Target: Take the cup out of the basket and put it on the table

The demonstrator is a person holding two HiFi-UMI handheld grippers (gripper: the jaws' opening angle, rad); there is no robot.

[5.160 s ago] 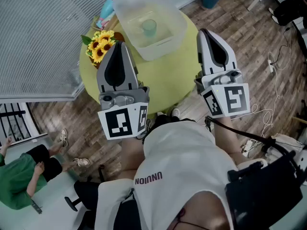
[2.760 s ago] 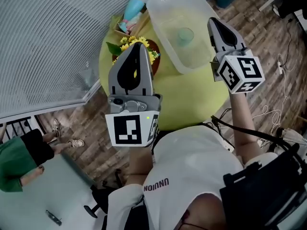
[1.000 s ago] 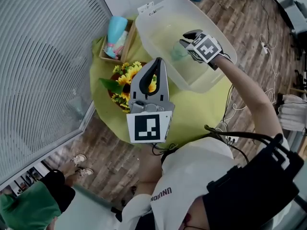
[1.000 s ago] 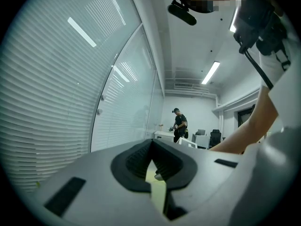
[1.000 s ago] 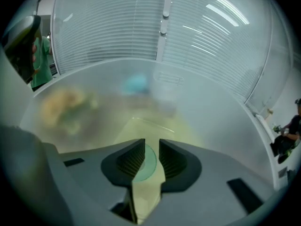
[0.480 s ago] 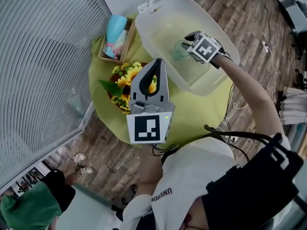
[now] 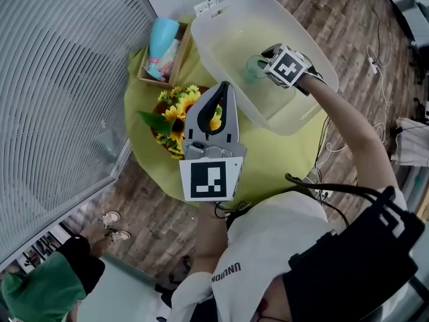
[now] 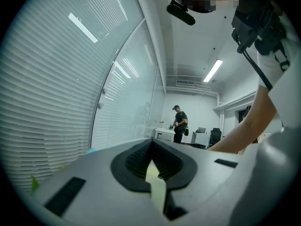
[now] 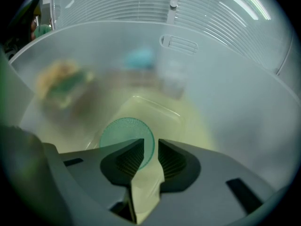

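A see-through green cup [image 7: 252,68] stands upright on the floor of the clear plastic basket [image 7: 303,118] on the round yellow table [image 7: 271,154]. My right gripper [image 7: 261,60] reaches steeply down into the basket, just right of the cup. In the right gripper view the cup [image 9: 121,135] sits at the jaw tips, its right rim in the gap of the right gripper [image 9: 150,148]. These jaws have just been closing a little; they stand open around the rim. My left gripper [image 7: 222,89] hangs level over the table's near side, shut and empty [image 8: 151,149].
A pot of sunflowers [image 7: 173,113] stands under the left gripper. A wooden box with a blue vase [image 7: 163,37] sits at the table's far left. The basket's tall walls [image 9: 235,98] surround the right gripper. A person in green [image 7: 37,292] sits on the floor at lower left.
My right gripper has gone from outside the basket over its rim and down to the cup. The left gripper has stayed over the flowers.
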